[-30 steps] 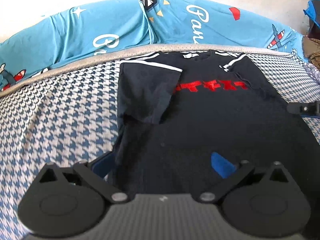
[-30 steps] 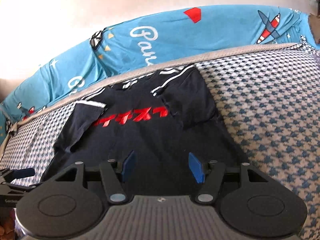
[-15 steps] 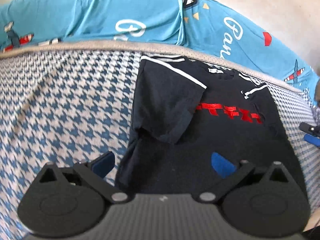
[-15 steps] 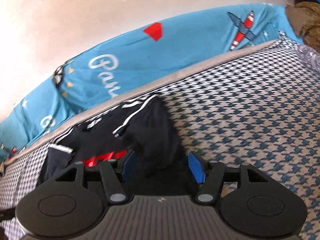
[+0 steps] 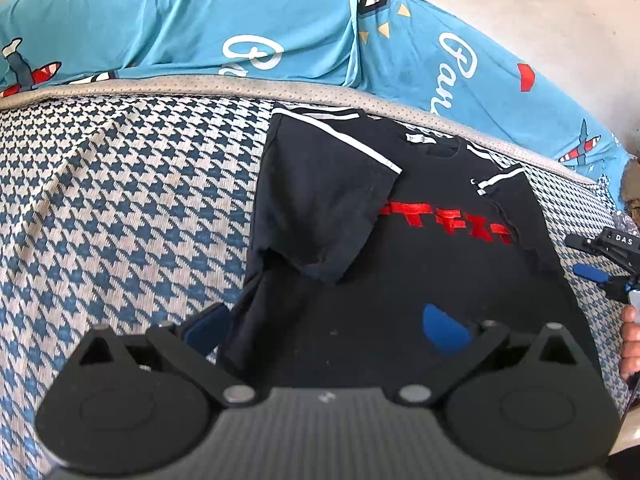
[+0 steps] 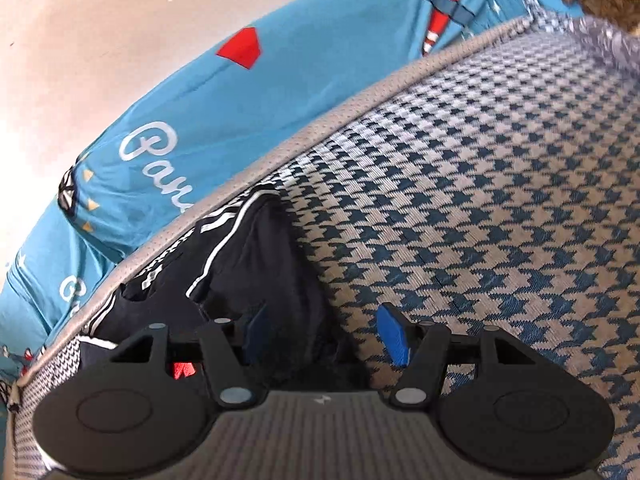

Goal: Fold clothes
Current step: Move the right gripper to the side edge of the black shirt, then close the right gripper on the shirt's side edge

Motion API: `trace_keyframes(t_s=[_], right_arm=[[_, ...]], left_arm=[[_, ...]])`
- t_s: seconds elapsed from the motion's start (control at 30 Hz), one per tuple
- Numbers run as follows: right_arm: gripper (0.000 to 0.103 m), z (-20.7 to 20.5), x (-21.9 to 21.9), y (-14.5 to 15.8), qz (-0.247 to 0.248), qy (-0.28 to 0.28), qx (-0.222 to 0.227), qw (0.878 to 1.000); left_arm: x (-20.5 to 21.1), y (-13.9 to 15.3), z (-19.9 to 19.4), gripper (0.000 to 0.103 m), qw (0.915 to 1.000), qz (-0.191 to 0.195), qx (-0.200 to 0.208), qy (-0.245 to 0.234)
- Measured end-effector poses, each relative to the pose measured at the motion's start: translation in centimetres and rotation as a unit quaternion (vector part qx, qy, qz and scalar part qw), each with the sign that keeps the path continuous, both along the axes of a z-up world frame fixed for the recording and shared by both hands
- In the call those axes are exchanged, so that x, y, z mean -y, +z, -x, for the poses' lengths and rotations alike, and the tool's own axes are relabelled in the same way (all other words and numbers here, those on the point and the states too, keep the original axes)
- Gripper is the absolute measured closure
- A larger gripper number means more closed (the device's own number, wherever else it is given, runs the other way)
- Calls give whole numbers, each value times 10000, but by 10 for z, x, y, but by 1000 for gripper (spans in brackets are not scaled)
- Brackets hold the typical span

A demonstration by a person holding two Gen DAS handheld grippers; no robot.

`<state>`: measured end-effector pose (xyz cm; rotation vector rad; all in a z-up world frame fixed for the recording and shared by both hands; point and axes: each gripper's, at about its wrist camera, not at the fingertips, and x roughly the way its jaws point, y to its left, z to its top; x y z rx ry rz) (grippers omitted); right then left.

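Our left claw (image 5: pixel 324 328) gapes wide over the tee's (image 5: pixel 420 264) left hem; right claw (image 6: pixel 324 336) half open, empty, straddling its right edge. Tee lies flat on the bed (image 5: pixel 120 208), sleeves folded in. Light, limp, likely non-slippery cotton: we'd pinch hem corners.

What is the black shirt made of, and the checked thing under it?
The shirt looks like soft, matt knit cloth, maybe cotton: it droops, creases, and its sleeves lie folded flat. The stripes and red marks look printed or sewn on; I can't tell which. The cover seems a thicker woven cloth: fine ribbed threads show in its blue-and-beige houndstooth.
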<state>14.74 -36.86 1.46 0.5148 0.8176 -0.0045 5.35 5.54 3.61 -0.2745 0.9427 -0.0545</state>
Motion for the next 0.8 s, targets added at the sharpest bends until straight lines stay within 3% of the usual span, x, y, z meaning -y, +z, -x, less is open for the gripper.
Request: trace_keyframes(t_s=[0.27,0.43,0.63,0.77,0.8], right_arm=[[43,-14,6,-14,-111,47,-134,9998],[44,-25,-1,-17,72,385,47,9992],[59,-32,-3,-23,73,746,231,9969],[73,-31,-3,-25,21,797,249,9965],[80,-31,-4,-25,8,809,254,9964]], left_arm=[[2,-2,0,0,10000,-17,-48,-3],[5,-5,-1,0,9999,-28,-112,-20],[9,-8,-3,0,9998,-36,-174,-95],[14,-9,-4,0,9996,-61,-194,-181],[15,-9,-4,0,9996,-74,-195,-198]])
